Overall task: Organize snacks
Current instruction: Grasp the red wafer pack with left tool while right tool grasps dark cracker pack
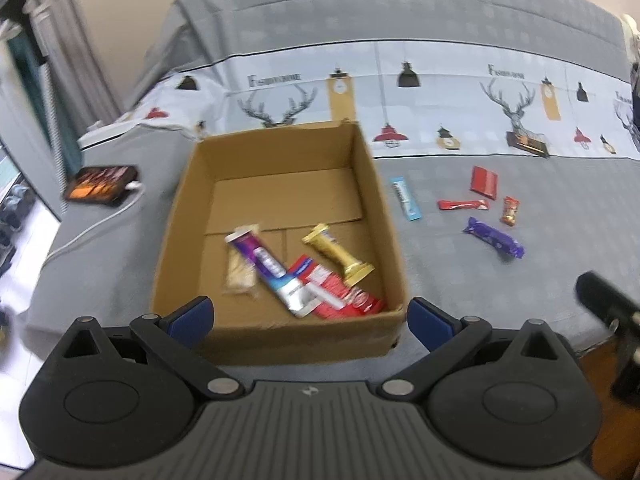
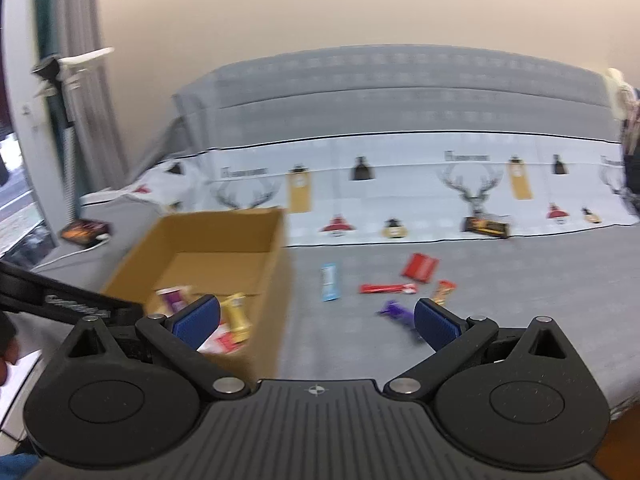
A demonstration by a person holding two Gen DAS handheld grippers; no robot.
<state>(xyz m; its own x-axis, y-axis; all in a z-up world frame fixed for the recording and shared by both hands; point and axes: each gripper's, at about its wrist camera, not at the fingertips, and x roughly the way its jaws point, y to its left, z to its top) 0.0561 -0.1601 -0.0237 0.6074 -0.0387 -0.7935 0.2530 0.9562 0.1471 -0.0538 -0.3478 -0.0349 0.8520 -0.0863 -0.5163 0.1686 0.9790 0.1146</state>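
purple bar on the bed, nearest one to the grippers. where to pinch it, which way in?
Grip the purple bar at its middle, across the narrow width, coming straight down from above. It lies flat on the bed, apart from the other snacks; its crimped ends look thin and floppy. The right gripper, open, seems nearest.

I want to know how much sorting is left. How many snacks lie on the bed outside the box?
5, all right of the cardboard box: blue bar, red packet, red stick, small orange candy, purple bar. The box may hide others.
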